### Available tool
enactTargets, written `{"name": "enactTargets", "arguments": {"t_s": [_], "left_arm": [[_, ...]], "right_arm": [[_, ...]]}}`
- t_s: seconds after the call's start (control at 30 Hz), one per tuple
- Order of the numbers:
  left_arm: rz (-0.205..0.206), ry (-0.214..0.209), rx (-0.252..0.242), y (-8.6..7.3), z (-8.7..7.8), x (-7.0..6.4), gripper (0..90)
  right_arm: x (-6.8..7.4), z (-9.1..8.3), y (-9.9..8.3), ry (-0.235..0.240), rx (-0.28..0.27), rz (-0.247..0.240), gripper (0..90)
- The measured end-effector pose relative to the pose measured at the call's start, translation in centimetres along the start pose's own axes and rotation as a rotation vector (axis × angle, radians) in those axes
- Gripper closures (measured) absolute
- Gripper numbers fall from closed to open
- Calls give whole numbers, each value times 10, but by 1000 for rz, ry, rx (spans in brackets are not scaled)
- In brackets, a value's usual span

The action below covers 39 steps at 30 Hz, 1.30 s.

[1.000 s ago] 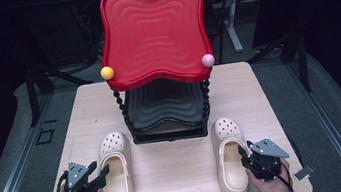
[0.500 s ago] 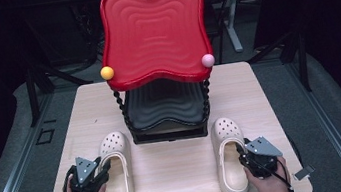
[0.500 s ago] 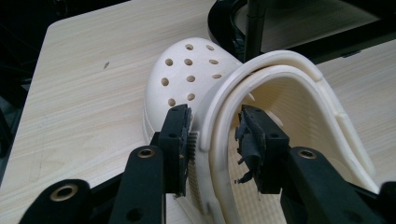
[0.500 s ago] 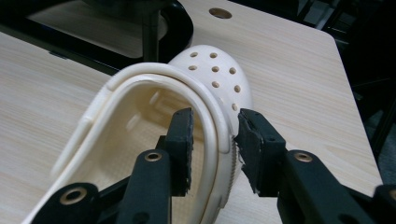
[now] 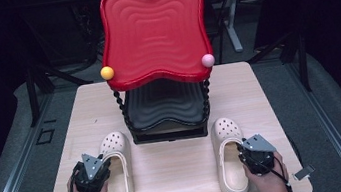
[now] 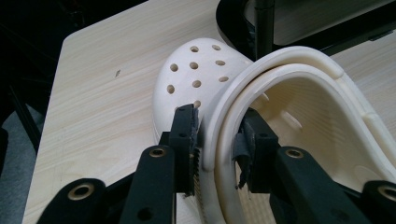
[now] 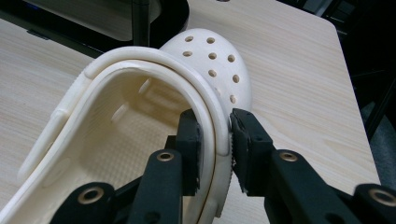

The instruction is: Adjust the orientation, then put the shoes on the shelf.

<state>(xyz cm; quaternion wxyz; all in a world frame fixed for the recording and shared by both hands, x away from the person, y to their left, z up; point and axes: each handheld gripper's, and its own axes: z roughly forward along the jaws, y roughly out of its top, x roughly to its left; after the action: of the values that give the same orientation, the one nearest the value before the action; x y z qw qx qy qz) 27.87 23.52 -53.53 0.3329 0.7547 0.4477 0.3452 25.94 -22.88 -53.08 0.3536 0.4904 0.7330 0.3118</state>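
So on the left side of the light wooden table [image 5: 179, 175], the left gripper [image 5: 91, 174] is sitting at the outer edge of the left cream-coloured perforated foam clog [image 5: 117, 170]. From the high view you can't really tell what the jaws are doing, but the left gripper view is showing it clearly: the left gripper [image 6: 215, 140] is pinching the clog's side rim together with the folded-forward heel strap, one jaw outside the wall and one inside the left clog [image 6: 196, 79].

In the middle, the red wavy-edged plastic two-tier shelf [image 5: 154, 27] is standing at the back half of the table, its black lower tray [image 5: 165, 112] just behind both toes. The yellow ball [image 5: 107, 72] and pink ball [image 5: 208, 60] on its front corners are showing from the high view.

Over on the right, the right gripper [image 5: 254, 152] is resting on the outer edge of the right cream clog [image 5: 229, 156]. The right gripper view is giving the close-up: the right gripper [image 7: 215, 135] is clamping rim and strap the same way, with the holed toe [image 7: 215, 51] pointing at the shelf base. Both clogs are lying flat on the table.
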Motion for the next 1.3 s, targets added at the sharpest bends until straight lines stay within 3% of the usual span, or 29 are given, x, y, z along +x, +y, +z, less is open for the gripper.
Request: {"name": "enactTargets", "arguments": {"t_s": [0.17, 0.4, 0.57, 0.73, 0.93, 1.1, 1.3], "left_arm": [[-19, -34, -7, -3, -2, 9, 730], [-15, -54, -7, -5, -7, 16, 744], [-4, -76, -8, -5, -14, 17, 750], [6, -89, -27, -4, -23, 19, 751], [-13, -115, -54, 1, -36, 24, 751], [11, -132, -53, 10, -42, 23, 751], [82, -136, -55, 22, -60, 20, 753]], "right_arm": [[3, -5, 2, -11, -2, 18, 740], [4, -10, 2, -11, 1, 39, 744], [6, -15, 3, -16, -27, 45, 743], [8, -22, 5, -13, -43, 38, 743], [11, -34, 11, -14, -60, 30, 743], [11, -45, 18, -9, -85, 28, 744], [10, -62, 28, -4, -122, 14, 743]]}}
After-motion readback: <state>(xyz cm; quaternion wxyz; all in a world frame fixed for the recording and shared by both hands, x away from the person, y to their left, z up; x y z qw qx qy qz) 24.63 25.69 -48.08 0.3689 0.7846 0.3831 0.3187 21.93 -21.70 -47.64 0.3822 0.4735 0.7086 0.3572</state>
